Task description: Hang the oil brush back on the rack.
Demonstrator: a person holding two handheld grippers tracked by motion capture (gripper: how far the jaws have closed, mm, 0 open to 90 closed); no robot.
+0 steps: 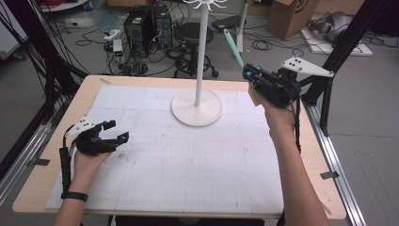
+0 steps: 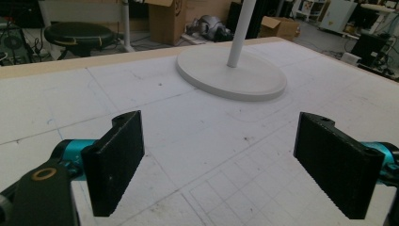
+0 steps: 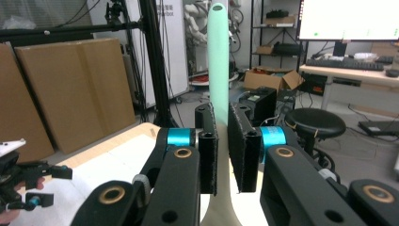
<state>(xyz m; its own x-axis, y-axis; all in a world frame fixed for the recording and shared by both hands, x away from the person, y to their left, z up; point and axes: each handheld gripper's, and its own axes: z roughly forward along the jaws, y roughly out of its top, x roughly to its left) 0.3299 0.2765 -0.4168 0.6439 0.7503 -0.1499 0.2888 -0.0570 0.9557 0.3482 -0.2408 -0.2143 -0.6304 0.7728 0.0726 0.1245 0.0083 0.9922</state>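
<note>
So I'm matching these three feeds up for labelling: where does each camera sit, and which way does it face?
High view: above the person's side, looking forward and down at the table; both forearms, left gripper and right gripper show.
Left gripper view: on the left gripper, low over the table, facing the white stand between open jaws.
Right gripper view: on the raised right gripper, facing the room, jaws shut on a mint-green handle.
Shared: high and left gripper views both show the stand's base.
</note>
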